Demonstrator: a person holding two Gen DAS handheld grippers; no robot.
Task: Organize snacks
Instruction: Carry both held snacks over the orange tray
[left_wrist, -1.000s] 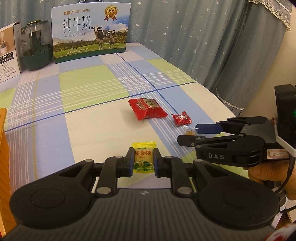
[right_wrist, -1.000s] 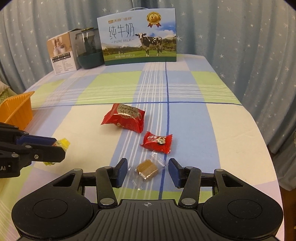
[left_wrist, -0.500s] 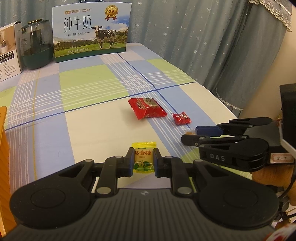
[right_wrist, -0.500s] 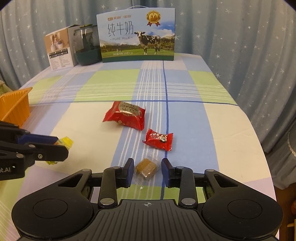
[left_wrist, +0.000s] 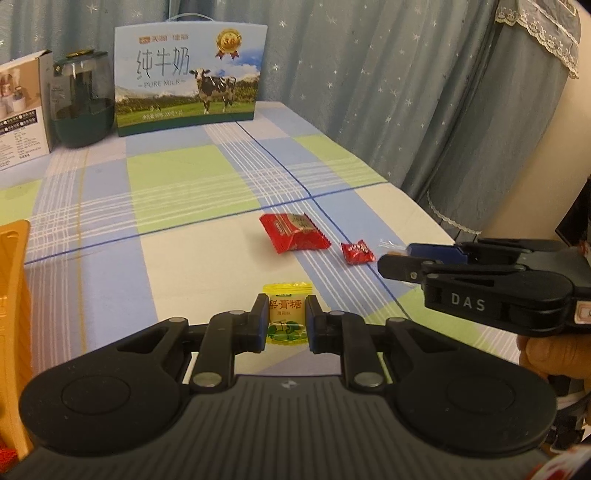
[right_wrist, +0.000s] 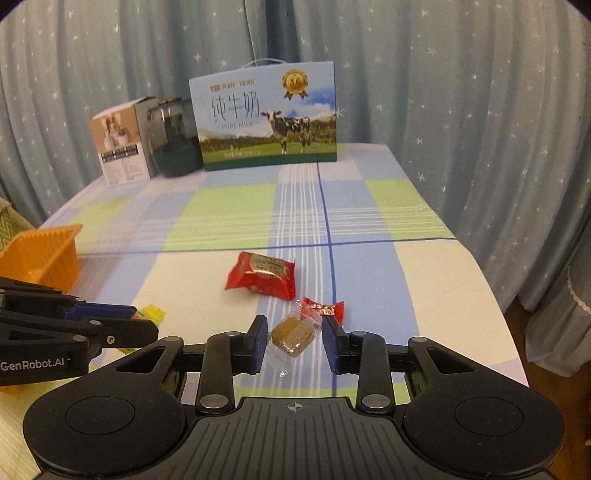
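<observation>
My left gripper (left_wrist: 286, 319) is shut on a yellow candy packet (left_wrist: 286, 317) and holds it just above the checked tablecloth. My right gripper (right_wrist: 294, 334) is shut on a brown candy in a clear wrapper (right_wrist: 291, 334), lifted off the cloth and tilted. A large red snack packet (right_wrist: 262, 274) and a small red candy (right_wrist: 321, 308) lie on the cloth just beyond the right gripper. They also show in the left wrist view, the packet (left_wrist: 293, 232) and the small candy (left_wrist: 356, 253). The right gripper shows there (left_wrist: 395, 256), the left one in the right wrist view (right_wrist: 144, 321).
An orange basket (right_wrist: 44, 254) stands at the left, its rim at the left edge of the left wrist view (left_wrist: 13, 280). A milk carton box (right_wrist: 267, 118), a dark jar (right_wrist: 171, 136) and a white box (right_wrist: 120, 140) stand at the far end. Starred curtains hang around the table.
My right gripper closed on the brown candy and lifted it off the cloth. My left gripper stayed shut on the yellow packet and rose slightly.
</observation>
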